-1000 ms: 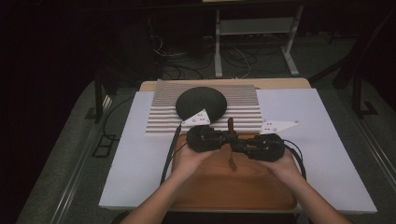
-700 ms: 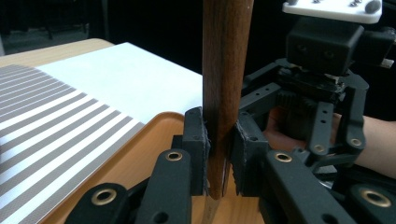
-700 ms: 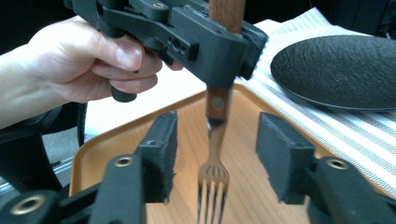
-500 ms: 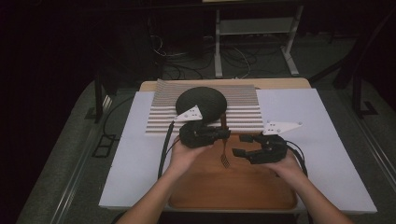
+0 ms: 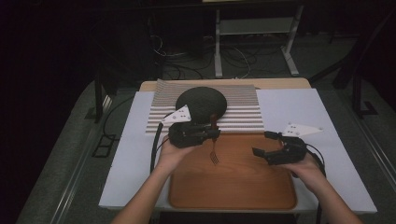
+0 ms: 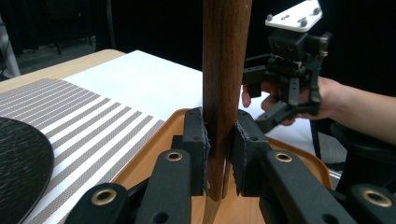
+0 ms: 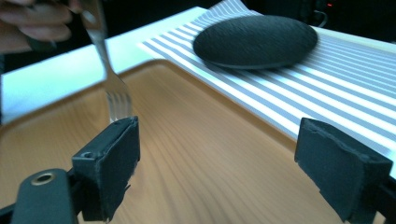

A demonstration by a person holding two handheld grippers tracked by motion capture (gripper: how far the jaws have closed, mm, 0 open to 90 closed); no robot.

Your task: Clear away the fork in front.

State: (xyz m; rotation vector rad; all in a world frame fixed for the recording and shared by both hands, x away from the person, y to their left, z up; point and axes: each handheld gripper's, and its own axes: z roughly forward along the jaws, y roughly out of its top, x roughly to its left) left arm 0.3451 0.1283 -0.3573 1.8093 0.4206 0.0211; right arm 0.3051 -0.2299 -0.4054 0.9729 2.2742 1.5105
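A fork with a wooden handle (image 5: 214,122) and metal tines (image 5: 214,158) hangs tines-down over the wooden tray (image 5: 243,186). My left gripper (image 5: 215,133) is shut on the handle (image 6: 224,70), which stands upright between the pads (image 6: 196,144). My right gripper (image 5: 262,143) is off to the right over the tray's right part, apart from the fork. Its jaws have just been opening and stand wide (image 7: 226,168), with nothing between them. In the right gripper view the tines (image 7: 119,100) hang just beyond the left pad (image 7: 112,163).
A black round mat (image 5: 201,103) lies on a striped placemat (image 5: 243,112) behind the tray. A white sheet (image 5: 299,107) covers the table under both. Cables trail from the grippers toward the table's front edge. Dark floor and stands surround the table.
The right gripper has let go of the fork, opened its jaws and drawn away to the right. The left gripper has shifted slightly left, keeping the fork, which now hangs upright.
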